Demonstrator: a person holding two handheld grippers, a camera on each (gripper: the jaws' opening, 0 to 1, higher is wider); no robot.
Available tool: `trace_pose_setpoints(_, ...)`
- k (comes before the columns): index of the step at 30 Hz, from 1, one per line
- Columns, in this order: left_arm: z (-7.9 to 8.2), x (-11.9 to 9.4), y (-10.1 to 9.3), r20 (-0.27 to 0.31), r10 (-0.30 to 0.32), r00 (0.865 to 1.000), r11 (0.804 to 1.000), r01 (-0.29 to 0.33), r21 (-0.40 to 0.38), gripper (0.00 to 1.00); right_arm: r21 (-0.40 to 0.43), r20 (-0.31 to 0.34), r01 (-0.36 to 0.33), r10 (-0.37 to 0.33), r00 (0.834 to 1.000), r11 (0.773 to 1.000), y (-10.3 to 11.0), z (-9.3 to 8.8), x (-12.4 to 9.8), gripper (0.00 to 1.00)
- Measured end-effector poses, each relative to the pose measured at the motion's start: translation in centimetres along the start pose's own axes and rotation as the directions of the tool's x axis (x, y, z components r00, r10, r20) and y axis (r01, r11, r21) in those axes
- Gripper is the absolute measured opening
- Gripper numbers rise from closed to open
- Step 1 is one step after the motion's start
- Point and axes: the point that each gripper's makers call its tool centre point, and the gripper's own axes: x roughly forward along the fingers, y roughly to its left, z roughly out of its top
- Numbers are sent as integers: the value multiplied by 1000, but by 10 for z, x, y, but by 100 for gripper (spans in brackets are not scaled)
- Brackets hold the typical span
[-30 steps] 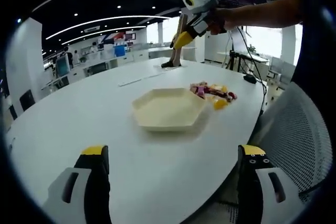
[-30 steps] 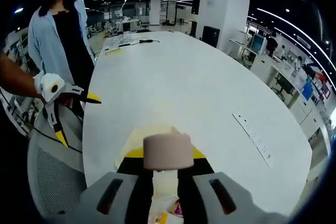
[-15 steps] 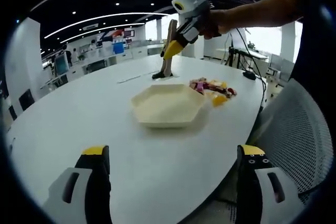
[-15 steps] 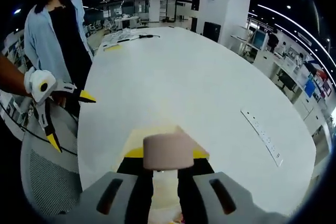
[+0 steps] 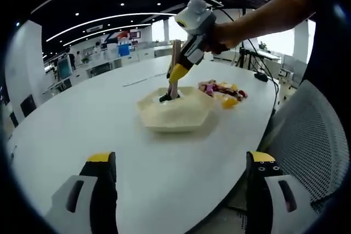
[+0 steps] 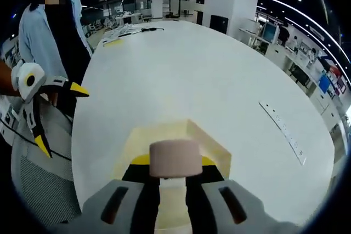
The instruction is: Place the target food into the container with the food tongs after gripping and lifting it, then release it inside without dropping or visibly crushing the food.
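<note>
A cream hexagonal tray (image 5: 181,116) sits on the white table, with a pile of pink and yellow food pieces (image 5: 222,90) just beyond it. My right gripper (image 5: 177,72) is shut on pale food tongs (image 5: 175,53). The tongs point down into the tray, and a small dark piece (image 5: 165,97) sits at their tips near the tray floor. In the right gripper view the tongs' butt end (image 6: 175,158) sticks up between the jaws of my right gripper (image 6: 174,164), above the tray (image 6: 211,143). My left gripper (image 5: 181,176) is open and holds nothing; it hangs off the table edge (image 6: 52,110).
A grey mesh chair (image 5: 312,135) stands by the table's near edge. A person in a light blue jacket (image 6: 52,34) stands at the table's end. A white power strip (image 6: 284,132) lies on the table to the right. Cables and papers (image 6: 131,32) lie far off.
My right gripper has come down and toward the tray with the tongs; their tips, earlier above the table beyond the tray, now reach into it. The left gripper has stayed open.
</note>
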Motion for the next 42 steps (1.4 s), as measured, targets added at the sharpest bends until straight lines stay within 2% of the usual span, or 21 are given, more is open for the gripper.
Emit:
trace_pose_setpoints(4, -3, 0, -1, -11, -3, 1000, 1000, 3, 11, 95, 11, 14, 6, -6, 1000, 1000, 2, -5, 9, 16)
trace_pose_setpoints(7, -5, 0, 5, -28, 35, 999, 998, -33, 56, 94, 5, 25, 4, -4, 1000, 1000, 5, -9, 15, 16)
trace_pose_setpoints(8, -3, 0, 5, -15, 39, 999, 997, -38, 65, 94, 9, 26, 4, -5, 1000, 1000, 4, -11, 17, 16)
trace_pose_setpoints(14, -5, 0, 5, -23, 36, 999, 998, -35, 52, 94, 1, 39, -10, 9, 999, 1000, 8, -12, 19, 17)
trace_pose_setpoints(16, -6, 0, 5, -25, 38, 999, 998, -37, 50, 94, -21, 62, 0, 1, 998, 1000, 8, -10, 18, 17)
trace_pose_setpoints(18, -6, 0, 6, -27, 40, 999, 998, -39, 53, 94, 17, 60, -12, 11, 998, 1000, 7, -11, 18, 17)
trace_pose_setpoints(23, -6, 0, 6, -29, 36, 999, 998, -35, 48, 94, -3, 76, -5, 5, 997, 1000, 4, -7, 12, 19)
trace_pose_setpoints(26, -7, 1, 5, -30, 34, 999, 998, -32, 47, 94, -3, 82, 0, 0, 997, 1000, 1, -5, 6, 19)
trace_pose_setpoints(28, -7, 1, 4, -32, 27, 999, 999, -25, 37, 96, -5, 98, 12, -11, 995, 1000, -4, -1, -4, 19)
trace_pose_setpoints(29, -7, 1, 4, -31, 26, 999, 999, -25, 38, 100, -5, 99, 15, -14, 995, 1000, -5, -1, -7, 19)
trace_pose_setpoints(33, -7, 2, 2, -36, 11, 999, 1000, -10, 21, 99, -21, 108, 36, -33, 994, 999, -12, 0, -28, 19)
trace_pose_setpoints(42, 0, 0, 2, 6, 2, 1000, 999, -1, -46, 99, 0, 107, 94, -93, 990, 996, -30, -13, -69, 19)
